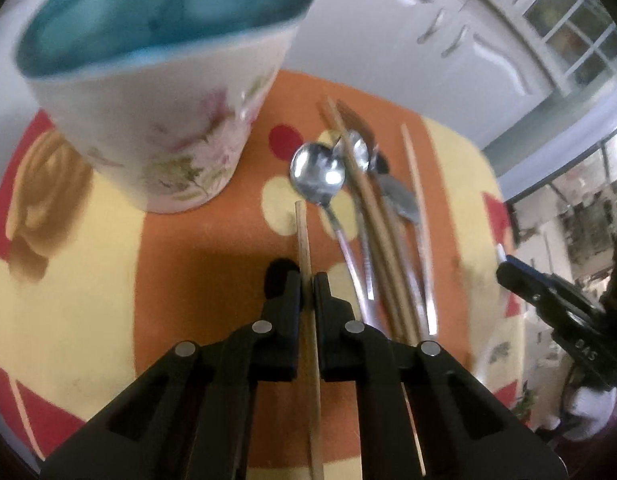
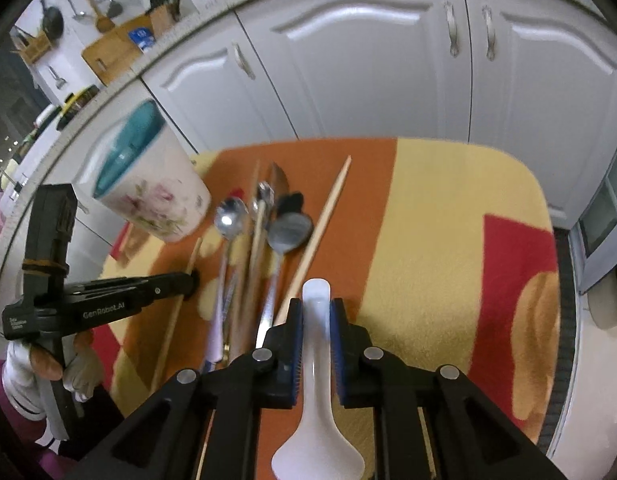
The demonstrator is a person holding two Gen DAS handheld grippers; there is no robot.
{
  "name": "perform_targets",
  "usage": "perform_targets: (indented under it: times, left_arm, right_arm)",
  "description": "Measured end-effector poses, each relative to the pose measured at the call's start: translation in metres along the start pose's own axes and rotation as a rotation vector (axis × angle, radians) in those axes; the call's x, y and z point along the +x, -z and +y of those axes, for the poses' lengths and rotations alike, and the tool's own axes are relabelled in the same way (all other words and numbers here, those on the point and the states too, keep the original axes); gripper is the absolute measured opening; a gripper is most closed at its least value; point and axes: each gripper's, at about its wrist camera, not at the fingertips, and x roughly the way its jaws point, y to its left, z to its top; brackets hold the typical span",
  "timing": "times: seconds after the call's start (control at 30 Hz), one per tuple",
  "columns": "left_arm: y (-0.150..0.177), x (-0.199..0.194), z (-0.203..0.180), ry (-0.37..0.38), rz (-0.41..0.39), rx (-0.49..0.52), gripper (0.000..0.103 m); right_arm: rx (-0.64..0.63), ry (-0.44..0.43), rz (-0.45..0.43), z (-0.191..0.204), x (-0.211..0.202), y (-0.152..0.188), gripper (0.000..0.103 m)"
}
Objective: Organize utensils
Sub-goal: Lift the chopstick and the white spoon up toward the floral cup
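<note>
Chopstick (image 1: 306, 280) clamped between closed fingers of left gripper (image 1: 307, 280), pale wooden shaft running forward past the tips and back under the gripper body. White ceramic soup spoon (image 2: 316, 344) pinched by its handle between blue-padded fingers of right gripper (image 2: 315, 308), handle end poking forward past the tips, bowl end toward the camera at the lower edge. Both held above an orange, yellow and red patterned cloth (image 2: 448, 240) covering the table. Floral ceramic holder (image 1: 156, 120) with teal inside standing upright on the cloth, left of the loose cutlery, no utensils seen inside from these angles. Loose pile beside it: metal spoon (image 1: 317, 172) bowl-up nearest the holder, a second smaller spoon (image 1: 358, 152), brown chopsticks (image 1: 372, 220) lying across the handles, a metal knife blade (image 1: 400, 200), and a single pale chopstick (image 2: 324, 220) at the right edge of the pile, slightly apart. White cabinet doors (image 2: 368, 72) with metal handles behind the table. Gloved hand (image 2: 82, 368) gripping the left tool's handle, seen from the right wrist.
</note>
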Motion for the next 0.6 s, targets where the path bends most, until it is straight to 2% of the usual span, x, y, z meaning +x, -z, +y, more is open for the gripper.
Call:
perform_targets:
  times: [0.27, 0.6]
  left_arm:
    - [0.008, -0.054, -0.018, 0.068, -0.099, 0.070, 0.004]
    - [0.015, -0.116, -0.021, 0.127, -0.205, 0.083, 0.004]
  right_arm:
    - [-0.047, -0.004, -0.065, 0.024, -0.028, 0.005, 0.012]
    - [-0.091, -0.030, -0.150, 0.050, -0.065, -0.001, 0.012]
